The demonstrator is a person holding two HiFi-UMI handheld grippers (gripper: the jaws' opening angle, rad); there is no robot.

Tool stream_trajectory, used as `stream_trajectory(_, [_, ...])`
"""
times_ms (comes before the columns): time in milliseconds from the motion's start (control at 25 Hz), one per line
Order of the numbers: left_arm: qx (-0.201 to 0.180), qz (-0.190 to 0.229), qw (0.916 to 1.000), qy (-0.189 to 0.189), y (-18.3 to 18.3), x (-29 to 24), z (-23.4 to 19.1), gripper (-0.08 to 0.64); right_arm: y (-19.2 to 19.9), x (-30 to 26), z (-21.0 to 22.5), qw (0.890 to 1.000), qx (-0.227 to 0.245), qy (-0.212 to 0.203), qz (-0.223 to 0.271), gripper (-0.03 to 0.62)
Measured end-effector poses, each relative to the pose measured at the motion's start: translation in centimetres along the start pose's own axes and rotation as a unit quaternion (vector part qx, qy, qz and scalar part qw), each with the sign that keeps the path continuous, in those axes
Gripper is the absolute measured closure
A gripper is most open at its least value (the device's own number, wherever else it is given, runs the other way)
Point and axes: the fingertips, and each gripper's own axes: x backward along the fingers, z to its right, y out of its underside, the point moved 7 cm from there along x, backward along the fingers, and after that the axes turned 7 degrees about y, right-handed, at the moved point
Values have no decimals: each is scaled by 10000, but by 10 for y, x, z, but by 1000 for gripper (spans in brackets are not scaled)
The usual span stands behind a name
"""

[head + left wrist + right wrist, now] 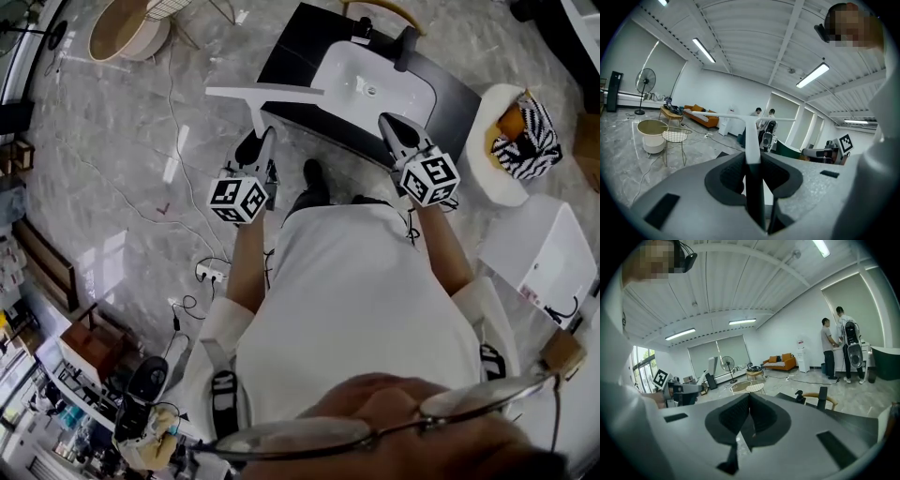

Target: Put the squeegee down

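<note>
The white squeegee (pixel 265 92) has a long T-shaped blade and a flat handle. In the head view my left gripper (pixel 260 150) is shut on that handle, and the blade hangs crosswise over the near-left corner of the dark counter (pixel 291 47). The left gripper view shows the handle (pixel 752 140) clamped upright between the dark pads of the left gripper (pixel 753 161), with the blade across the top. My right gripper (pixel 394 127) is over the counter's near edge, beside the white basin (pixel 342 70). In its own view the right gripper (pixel 750 404) is shut, with nothing between the pads.
A dark faucet (pixel 408 47) stands behind the basin. A white basket with striped cloth (pixel 520 141) and a white box (pixel 548 253) are to the right. A round tub (pixel 122 33), cables and a power strip (pixel 211 274) lie on the marble floor at left. Two people (pixel 839 343) stand far off.
</note>
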Motion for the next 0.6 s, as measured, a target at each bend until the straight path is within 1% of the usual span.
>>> stream_trajectory(320, [-110, -552, 9977, 369, 4, -48, -54, 466, -2, -27, -2, 9985, -112, 539, -32, 586])
stream_trajectory(480, [-166, -808, 9950, 554, 11, -77, -75, 466, 3, -38, 1, 9966, -195, 796, -120, 586])
stream_trajectory(600, [-189, -971, 9932, 613, 15, -100, -86, 466, 11, -41, 5, 9948, -253, 953, -238, 586])
